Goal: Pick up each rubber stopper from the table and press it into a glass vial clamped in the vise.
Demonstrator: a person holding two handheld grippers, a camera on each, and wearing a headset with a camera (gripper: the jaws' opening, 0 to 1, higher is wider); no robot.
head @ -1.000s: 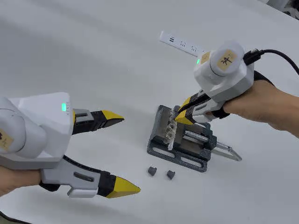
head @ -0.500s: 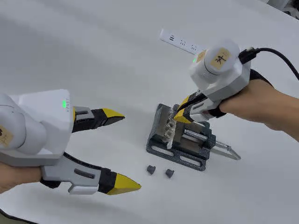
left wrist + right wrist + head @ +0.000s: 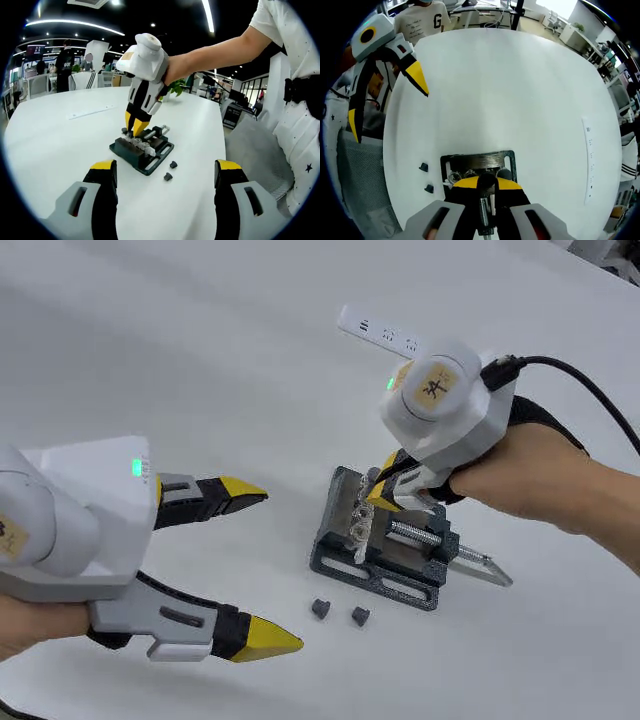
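Left gripper (image 3: 262,568): jaws spread wide with nothing between them. The yellow tips point toward the vise and stand well apart from it. A green light glows on the white body.
Right gripper (image 3: 384,488): jaws nearly together, pinching a small dark round piece, apparently a gripped stopper (image 3: 487,180). The tips point down.
Vise (image 3: 400,558): dark grey, on the white table (image 3: 200,370), directly under the right jaws' tips. Its screw runs back beneath that gripper.
Vials (image 3: 361,526): clear glass, clamped in a row in the vise just below the right jaws' tips. Whether the tips touch them, I cannot tell.
Loose stoppers (image 3: 321,608): two dark ones side by side on the table, just beside the vise's base. They lie ahead of the left jaws, in line with the gap between the tips.
Writing: a tan sticker (image 3: 437,386) on the right gripper's round cap bears a dark handwritten mark I cannot read. A large "G" shows on the white shirt (image 3: 427,22) of a person beyond the table.
Power strip (image 3: 385,333): white, on the table beyond the right jaws. Its markings are too small to read.
Cable (image 3: 575,365): black, plugged into the right gripper's back.
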